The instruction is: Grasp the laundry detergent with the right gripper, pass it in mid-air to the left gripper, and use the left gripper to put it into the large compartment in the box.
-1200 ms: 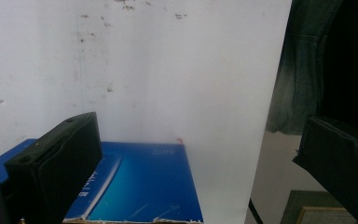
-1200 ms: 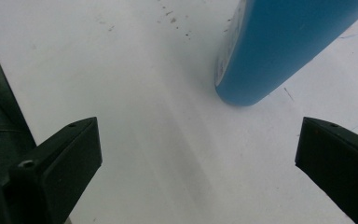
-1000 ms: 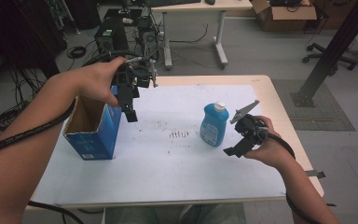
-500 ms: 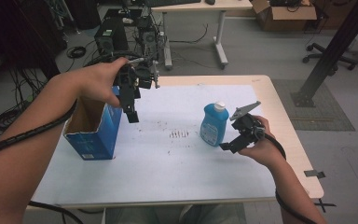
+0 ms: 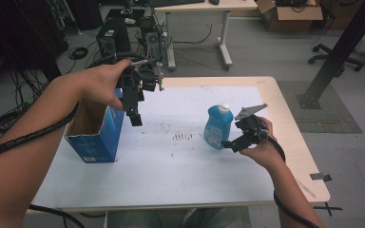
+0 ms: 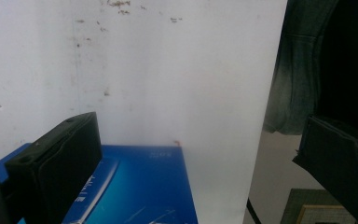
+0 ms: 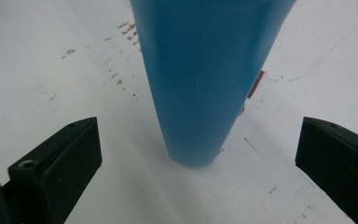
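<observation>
right gripper (image 5: 228, 143): jaws spread wide, just beside the upright blue plastic bottle with white cap (image 5: 217, 125), not touching it | left gripper (image 5: 136, 117): jaws spread, holding nothing, raised above the open blue cardboard box (image 5: 96, 133), well left of the bottle | bottle stands on white table sheet (image 5: 180, 166)

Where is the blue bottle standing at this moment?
In the high view the blue bottle stands upright on the white table cover, right of the centre, just before the open right gripper. The open blue box stands far to its left.
</observation>
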The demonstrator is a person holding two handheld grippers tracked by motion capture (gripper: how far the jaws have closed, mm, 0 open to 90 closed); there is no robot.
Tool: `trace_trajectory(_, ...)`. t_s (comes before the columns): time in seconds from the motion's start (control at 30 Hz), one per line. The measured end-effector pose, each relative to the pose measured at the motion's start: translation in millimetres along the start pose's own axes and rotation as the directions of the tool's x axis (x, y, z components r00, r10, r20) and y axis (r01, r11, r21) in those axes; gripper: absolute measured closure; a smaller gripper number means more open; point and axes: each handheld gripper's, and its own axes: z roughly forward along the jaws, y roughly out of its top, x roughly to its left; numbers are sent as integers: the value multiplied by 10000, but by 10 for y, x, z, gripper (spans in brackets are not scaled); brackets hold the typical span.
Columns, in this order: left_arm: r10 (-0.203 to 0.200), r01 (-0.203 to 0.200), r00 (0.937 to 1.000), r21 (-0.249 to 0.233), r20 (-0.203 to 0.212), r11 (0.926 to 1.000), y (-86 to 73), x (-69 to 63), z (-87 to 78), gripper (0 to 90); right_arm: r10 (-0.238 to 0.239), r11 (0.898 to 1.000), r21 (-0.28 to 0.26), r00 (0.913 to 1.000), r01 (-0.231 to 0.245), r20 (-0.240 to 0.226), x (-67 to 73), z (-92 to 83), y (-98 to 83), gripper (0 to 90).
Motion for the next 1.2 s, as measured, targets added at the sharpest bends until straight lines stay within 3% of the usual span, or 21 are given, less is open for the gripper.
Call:
trace_trajectory(0.5,-45,45,10000,-41,0,10000,-8,-7,-10,2,344,9927,-1162,9993,-327,130,-3,135,-44,1)
trace_trajectory(1.2,-103,100,9999,-213,-128,9997,-62,-22,-36,2,1047,9548,-2851,9929,-845,565,52,245,-119,1)
